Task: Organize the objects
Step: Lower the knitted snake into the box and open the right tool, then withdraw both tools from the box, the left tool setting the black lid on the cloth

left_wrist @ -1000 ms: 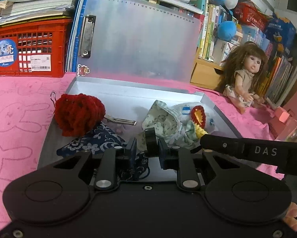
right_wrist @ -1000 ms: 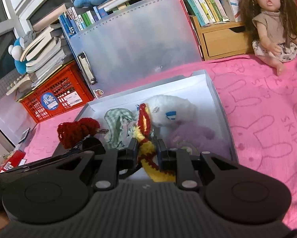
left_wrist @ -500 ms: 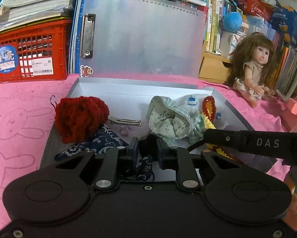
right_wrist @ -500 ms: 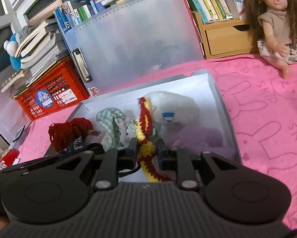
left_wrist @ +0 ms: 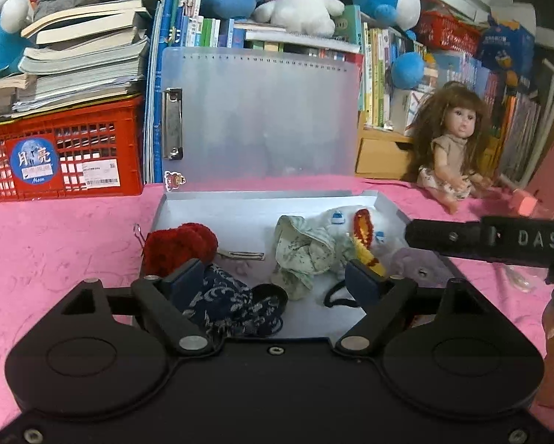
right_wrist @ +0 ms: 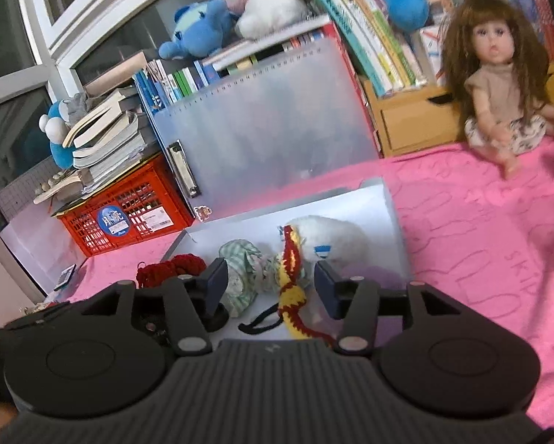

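Both hands hold their tools tipped downward over the near end of the grey box (left_wrist: 269, 203). The left gripper (left_wrist: 277, 281) is opening above the navy patterned cloth (left_wrist: 225, 303), gripping nothing; the right gripper (right_wrist: 269, 288) is opening around the untouched red-and-yellow knit piece (right_wrist: 291, 292). Farther back sits the doll (left_wrist: 451, 155).
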